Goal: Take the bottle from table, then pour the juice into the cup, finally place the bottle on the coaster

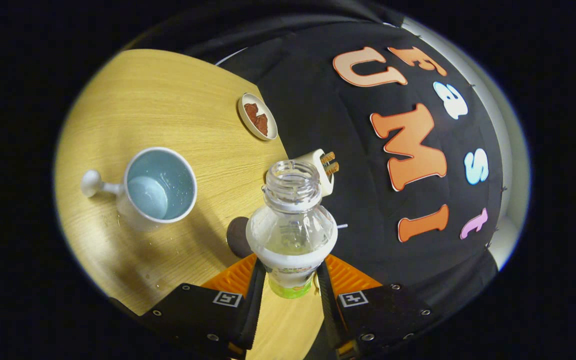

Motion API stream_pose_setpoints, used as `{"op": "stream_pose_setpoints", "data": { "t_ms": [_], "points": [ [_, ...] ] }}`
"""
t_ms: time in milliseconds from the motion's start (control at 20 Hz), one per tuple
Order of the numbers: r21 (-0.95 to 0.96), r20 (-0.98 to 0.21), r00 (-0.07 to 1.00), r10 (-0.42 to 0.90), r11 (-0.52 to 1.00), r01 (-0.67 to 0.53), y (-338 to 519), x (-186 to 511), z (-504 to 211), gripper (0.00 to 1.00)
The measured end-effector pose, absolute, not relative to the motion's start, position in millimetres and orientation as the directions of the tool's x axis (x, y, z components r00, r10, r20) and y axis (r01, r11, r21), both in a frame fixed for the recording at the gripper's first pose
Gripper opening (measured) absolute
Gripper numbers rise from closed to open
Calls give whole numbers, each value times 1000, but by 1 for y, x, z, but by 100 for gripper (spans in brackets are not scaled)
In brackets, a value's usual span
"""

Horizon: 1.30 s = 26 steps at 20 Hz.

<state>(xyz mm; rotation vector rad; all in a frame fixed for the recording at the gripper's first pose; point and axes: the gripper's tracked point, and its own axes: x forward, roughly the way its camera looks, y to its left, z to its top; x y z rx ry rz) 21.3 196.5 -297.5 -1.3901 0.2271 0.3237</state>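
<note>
The tool (290,280) was clamped on the uncapped, near-empty bottle (291,225), held tilted above the counter (168,100) beside the cup (160,185). Pouring looked finished; next it needed righting and setting on the dark coaster (238,235) just behind it.

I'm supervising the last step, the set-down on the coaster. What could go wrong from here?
1. The uncapped bottle, clamped between the gripper's fingers, hides most of the dark coaster, so it may land off-centre.
2. The coaster sits near the table edge; a tip could send the bottle off.
3. The cup stands close by.
</note>
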Motion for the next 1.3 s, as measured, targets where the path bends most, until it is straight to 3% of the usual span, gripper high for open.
{"op": "stream_pose_setpoints", "data": {
  "t_ms": [450,1300],
  "points": [
    [-959,-283,949,140,-63,-276,202,31,-280,56],
    [-928,-265,946,188,-316,-197,219,39,-276,55]
  ]
}}
